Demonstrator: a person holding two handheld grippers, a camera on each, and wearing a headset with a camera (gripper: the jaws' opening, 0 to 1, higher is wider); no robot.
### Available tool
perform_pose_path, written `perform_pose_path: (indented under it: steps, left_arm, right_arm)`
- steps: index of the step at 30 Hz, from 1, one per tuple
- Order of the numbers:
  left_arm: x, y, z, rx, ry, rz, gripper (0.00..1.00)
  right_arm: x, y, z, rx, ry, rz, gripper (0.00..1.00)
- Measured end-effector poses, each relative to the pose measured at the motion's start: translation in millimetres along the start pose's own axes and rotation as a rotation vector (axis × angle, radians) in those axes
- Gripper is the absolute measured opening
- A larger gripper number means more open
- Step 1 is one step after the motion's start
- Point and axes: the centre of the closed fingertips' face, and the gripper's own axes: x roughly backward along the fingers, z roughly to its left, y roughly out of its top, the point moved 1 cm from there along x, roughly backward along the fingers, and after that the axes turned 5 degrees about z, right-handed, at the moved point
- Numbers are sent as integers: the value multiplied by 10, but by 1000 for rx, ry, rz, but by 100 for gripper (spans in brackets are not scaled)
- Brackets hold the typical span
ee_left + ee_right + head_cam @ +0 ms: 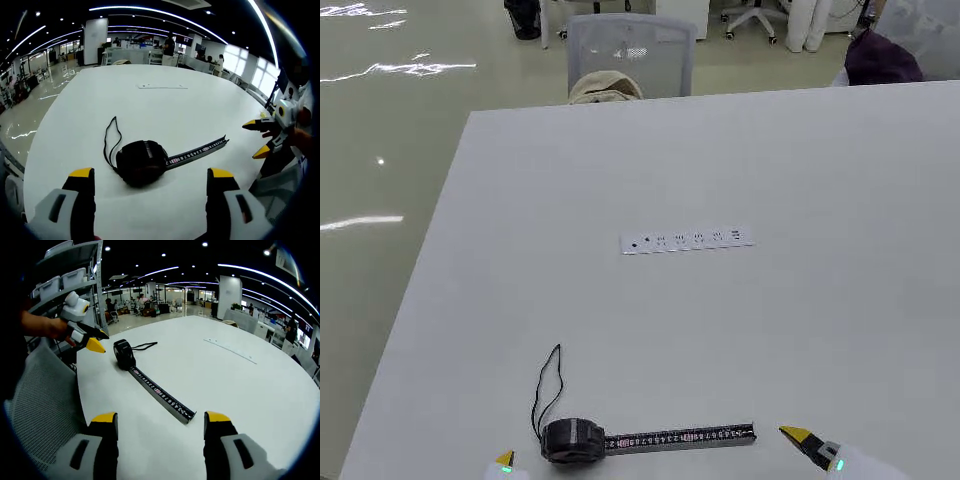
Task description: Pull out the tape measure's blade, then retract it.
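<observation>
Tape measure [572, 440] w/ blade [680, 437] out (cord [548, 390] looped behind) lies btwn left claw [505, 460] & right claw [807, 443], touching neither.

The left gripper [150, 173], along the bottom of its own view, has two white moulded fingers [60, 215], each with a dark slot, a black end and a yellow cap. The right gripper [161, 416] looks the same; at the lower right of the head view it carries a small green light [839, 464].
</observation>
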Motion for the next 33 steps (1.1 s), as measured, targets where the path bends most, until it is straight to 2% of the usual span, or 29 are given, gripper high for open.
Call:
perform_pose_path:
  steps: [12, 13, 19, 27, 33]
  left_arm:
    - [-167, 31, 56, 66, 26, 10, 89]
    - [-181, 33, 56, 71, 27, 11, 89]
    - [-230, 57, 72, 82, 35, 15, 87]
    - [-291, 43, 80, 88, 46, 25, 84]
    - [-349, 28, 95, 92, 54, 34, 82]
  right_arm:
    - [-100, -41, -241, 109, 101, 10, 56]
    - [-117, -47, -241, 132, 124, 12, 55]
    - [-191, -94, -316, 188, 168, 34, 50]
    - [-274, -133, -363, 232, 232, 47, 51]
    - [-347, -160, -428, 301, 256, 57, 40]
